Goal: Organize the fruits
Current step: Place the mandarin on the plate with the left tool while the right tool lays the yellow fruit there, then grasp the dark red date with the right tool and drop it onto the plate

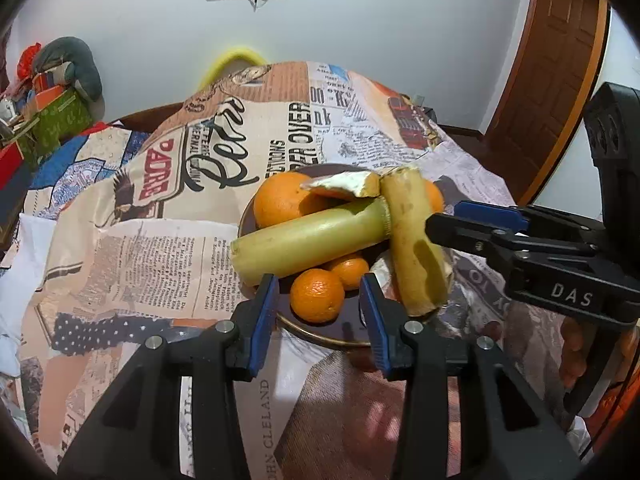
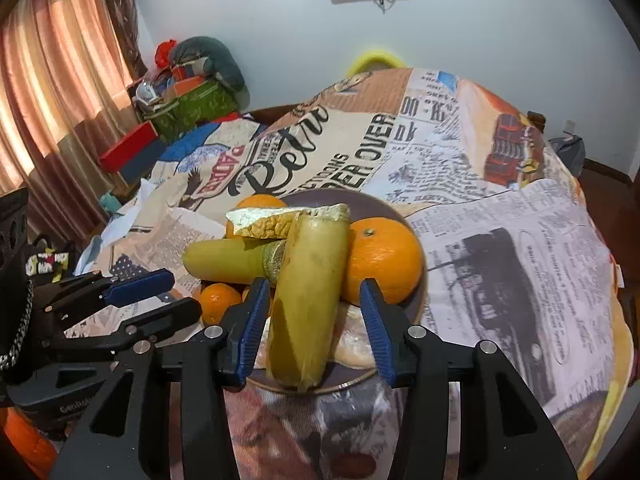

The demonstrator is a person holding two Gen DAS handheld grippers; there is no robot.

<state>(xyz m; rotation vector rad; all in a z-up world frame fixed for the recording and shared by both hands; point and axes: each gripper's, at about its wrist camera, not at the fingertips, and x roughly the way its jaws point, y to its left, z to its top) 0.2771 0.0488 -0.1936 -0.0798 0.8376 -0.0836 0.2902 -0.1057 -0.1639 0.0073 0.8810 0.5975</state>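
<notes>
A dark round plate (image 1: 320,334) (image 2: 416,304) on the newspaper-print cloth holds oranges, two yellow-green cane pieces and a piece of peel (image 1: 344,185). In the left wrist view my left gripper (image 1: 318,294) is open, its fingers on either side of a small orange (image 1: 317,295). A long cane piece (image 1: 308,240) lies behind it. In the right wrist view my right gripper (image 2: 315,298) is open around the second cane piece (image 2: 308,300), not clamped on it. A big orange (image 2: 382,260) sits to its right. The right gripper also shows in the left wrist view (image 1: 472,224).
The newspaper-print cloth (image 1: 160,240) covers the table. A pile of boxes and bags (image 2: 184,96) stands at the far left by the curtain (image 2: 60,92). A wooden door (image 1: 552,80) is at the right. My left gripper shows at the left of the right wrist view (image 2: 156,300).
</notes>
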